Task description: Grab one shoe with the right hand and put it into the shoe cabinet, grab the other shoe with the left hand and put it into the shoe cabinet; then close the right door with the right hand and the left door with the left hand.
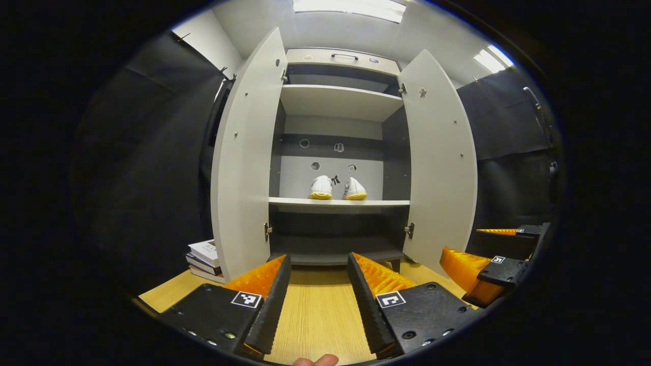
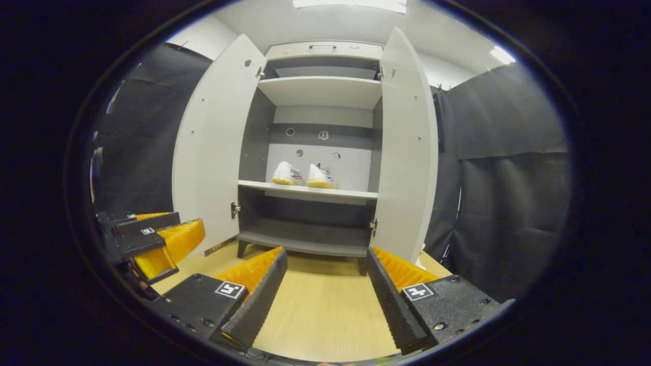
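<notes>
Left gripper view looks straight into the shoe cabinet (image 1: 338,101), both of whose doors stand wide; the left door (image 1: 244,162) and the right door (image 1: 440,162) swing out toward the camera on either side of the dark interior. Two white sneakers with yellow soles sit side by side on the middle shelf (image 1: 338,203), heels outward; the left shoe (image 1: 321,187) and the right shoe (image 1: 354,189) are near each other but apart, close to the back panel. The left gripper (image 1: 319,282) hangs released over the wooden floor (image 1: 315,315), its fingers spread with nothing between them; a fingertip of the person's hand (image 1: 316,361) shows at the bottom edge. A stack of books (image 1: 206,259) lies on the floor just beside the left door's outer face. Off to the right, the right gripper (image 1: 483,264) appears, its jaws likewise parted.

Right gripper view shows the same cabinet (image 2: 320,89) from slightly to the side; the pair (image 2: 304,175) rests on the middle shelf, angled a little to the left. The right gripper (image 2: 328,287) is open and empty above the floor; the left gripper (image 2: 157,239) shows at the left edge, fingers apart, in front of the left door (image 2: 213,147); the right door (image 2: 407,147) stands open against the black cloth.
</notes>
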Demonstrator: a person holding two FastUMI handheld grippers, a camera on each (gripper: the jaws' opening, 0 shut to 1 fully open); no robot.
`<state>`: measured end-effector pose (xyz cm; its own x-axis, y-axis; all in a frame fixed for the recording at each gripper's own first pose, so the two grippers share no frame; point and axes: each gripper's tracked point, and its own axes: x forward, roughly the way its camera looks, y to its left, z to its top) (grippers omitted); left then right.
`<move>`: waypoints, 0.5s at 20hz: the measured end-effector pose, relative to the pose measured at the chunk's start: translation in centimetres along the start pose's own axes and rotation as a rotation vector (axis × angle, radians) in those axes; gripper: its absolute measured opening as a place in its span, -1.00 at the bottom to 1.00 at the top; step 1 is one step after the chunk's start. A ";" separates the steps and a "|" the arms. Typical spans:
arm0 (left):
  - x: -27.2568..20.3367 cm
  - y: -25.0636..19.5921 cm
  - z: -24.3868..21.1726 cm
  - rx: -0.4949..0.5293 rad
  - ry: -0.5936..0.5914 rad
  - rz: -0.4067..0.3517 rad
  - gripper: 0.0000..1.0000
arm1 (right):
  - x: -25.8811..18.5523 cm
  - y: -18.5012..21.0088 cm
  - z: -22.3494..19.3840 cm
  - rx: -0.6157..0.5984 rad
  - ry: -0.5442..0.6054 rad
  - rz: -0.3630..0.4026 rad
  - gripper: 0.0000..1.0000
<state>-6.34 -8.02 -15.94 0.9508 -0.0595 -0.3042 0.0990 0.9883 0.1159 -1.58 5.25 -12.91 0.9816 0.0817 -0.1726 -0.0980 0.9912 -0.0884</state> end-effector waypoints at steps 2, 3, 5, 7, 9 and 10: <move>-0.3 -0.1 0.0 -0.028 -0.008 -0.004 0.45 | -0.7 -0.5 -0.1 0.013 0.001 -0.010 0.94; -0.3 0.0 0.0 -0.032 -0.002 -0.001 0.52 | -1.0 -0.5 -0.2 0.021 0.009 -0.006 0.94; -0.3 0.4 -0.6 -0.027 0.017 0.008 0.60 | -1.9 -0.7 0.7 0.028 0.004 -0.001 0.95; -0.3 0.8 -0.7 -0.031 0.021 0.018 0.64 | -2.7 -1.6 2.2 0.010 -0.021 -0.014 0.97; -0.2 0.7 -1.0 -0.038 0.034 0.013 0.64 | -3.3 -2.8 4.2 0.002 -0.045 -0.022 1.00; -0.3 0.6 -1.2 -0.036 0.042 0.009 0.64 | -2.6 -3.4 5.2 0.006 -0.056 -0.029 1.00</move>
<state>-6.91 -7.21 -16.95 0.9384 -0.0451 -0.3426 0.0788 0.9932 0.0852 -2.94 2.19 -7.10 0.9916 0.0584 -0.1151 -0.0686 0.9939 -0.0869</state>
